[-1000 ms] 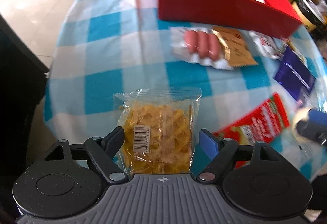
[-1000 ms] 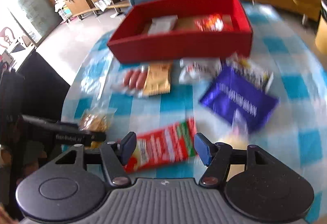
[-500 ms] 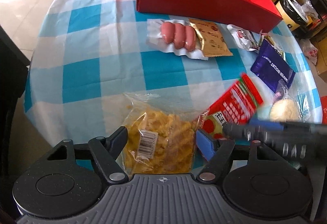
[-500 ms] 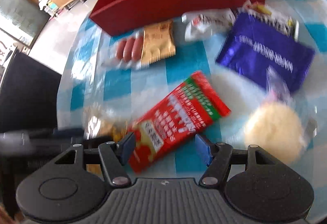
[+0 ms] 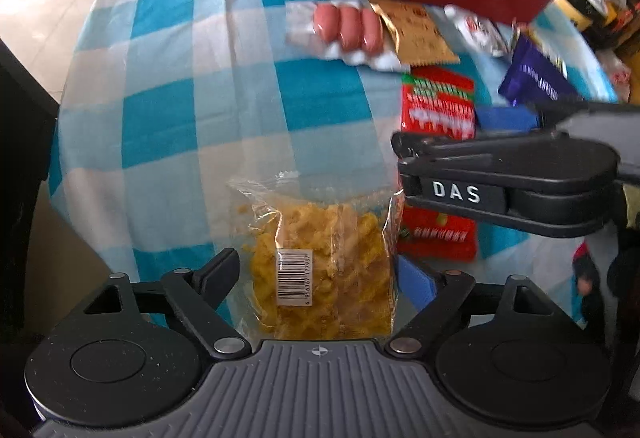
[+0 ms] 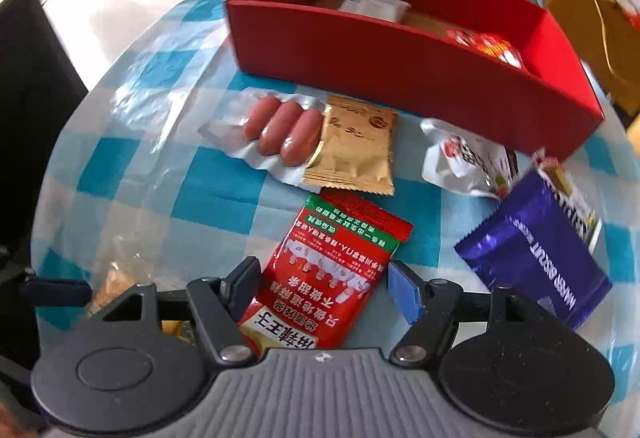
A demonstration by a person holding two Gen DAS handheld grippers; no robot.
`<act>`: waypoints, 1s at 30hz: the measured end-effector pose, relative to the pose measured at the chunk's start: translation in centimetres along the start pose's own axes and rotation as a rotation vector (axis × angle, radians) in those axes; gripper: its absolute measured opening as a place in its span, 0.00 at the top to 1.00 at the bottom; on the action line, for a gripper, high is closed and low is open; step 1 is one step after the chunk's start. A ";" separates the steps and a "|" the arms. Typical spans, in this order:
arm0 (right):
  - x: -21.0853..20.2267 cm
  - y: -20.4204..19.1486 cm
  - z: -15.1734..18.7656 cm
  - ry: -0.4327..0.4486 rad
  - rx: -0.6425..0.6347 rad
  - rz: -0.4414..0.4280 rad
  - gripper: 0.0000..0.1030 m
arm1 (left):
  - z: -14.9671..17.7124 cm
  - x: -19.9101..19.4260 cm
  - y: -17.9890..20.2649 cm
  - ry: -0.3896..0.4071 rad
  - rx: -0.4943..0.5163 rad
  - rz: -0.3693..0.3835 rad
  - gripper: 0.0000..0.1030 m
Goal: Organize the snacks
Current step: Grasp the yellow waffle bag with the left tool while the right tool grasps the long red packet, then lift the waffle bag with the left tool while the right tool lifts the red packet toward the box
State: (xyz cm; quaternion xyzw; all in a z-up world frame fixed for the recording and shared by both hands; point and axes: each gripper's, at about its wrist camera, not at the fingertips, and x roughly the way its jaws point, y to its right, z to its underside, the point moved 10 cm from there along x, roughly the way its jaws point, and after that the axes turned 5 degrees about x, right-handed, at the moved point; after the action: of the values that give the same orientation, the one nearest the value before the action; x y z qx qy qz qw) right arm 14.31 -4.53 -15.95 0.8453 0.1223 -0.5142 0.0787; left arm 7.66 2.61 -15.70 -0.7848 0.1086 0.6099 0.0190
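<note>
Yellow snack bag (image 5: 320,270) between left jaws (untouched, just opening).

On the blue-and-white checked tablecloth (image 6: 224,174) – one red box (image 6: 400,78) and seven snack packs lying outside it: one clear bag of yellow crisps (image 5: 320,270), one red packet (image 6: 332,274), one pack of three sausages (image 6: 280,132), one gold sachet (image 6: 354,154), one white pouch (image 6: 460,162), one purple biscuit pack (image 6: 536,258) and one striped pack (image 6: 568,198) partly hidden behind it. Inside the box – two packs can be counted, one white (image 6: 372,6) and one red (image 6: 484,46). Two grippers, the left gripper (image 5: 316,278) and the right gripper (image 6: 320,290), are at work.
</note>
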 end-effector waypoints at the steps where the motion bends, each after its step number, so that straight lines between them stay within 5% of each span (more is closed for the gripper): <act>1: -0.1 0.2 0.2 -0.010 -0.008 -0.008 0.43 | 0.1 0.1 0.2 -0.005 0.008 -0.006 0.13; 5: -0.8 2.1 1.4 -0.053 -0.015 -0.033 0.50 | 0.0 0.3 0.4 -0.009 0.009 -0.004 0.13; 13: -1.0 2.4 2.5 -0.066 -0.057 -0.028 0.49 | -0.2 1.3 0.3 -0.030 0.025 -0.026 0.10; 17: -0.7 2.8 2.5 -0.052 -0.051 -0.014 0.36 | 0.0 2.0 0.6 -0.041 0.050 -0.056 0.05; 21: -0.1 3.1 3.4 -0.069 -0.040 -0.021 0.04 | 0.7 2.6 0.2 -0.059 0.035 -0.086 0.00; 28: -0.4 2.8 3.8 -0.059 -0.041 -0.032 0.03 | 1.0 2.9 0.1 -0.043 0.023 -0.102 0.00; 30: -0.8 2.6 3.9 -0.047 -0.060 -0.034 0.13 | 1.6 2.7 0.0 -0.040 0.021 -0.107 0.00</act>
State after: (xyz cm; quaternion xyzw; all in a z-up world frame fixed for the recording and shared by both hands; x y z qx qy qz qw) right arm 11.36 -8.13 -17.07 0.8281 0.1501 -0.5312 0.0980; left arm 6.79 2.45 -18.74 -0.7769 0.0724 0.6224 0.0621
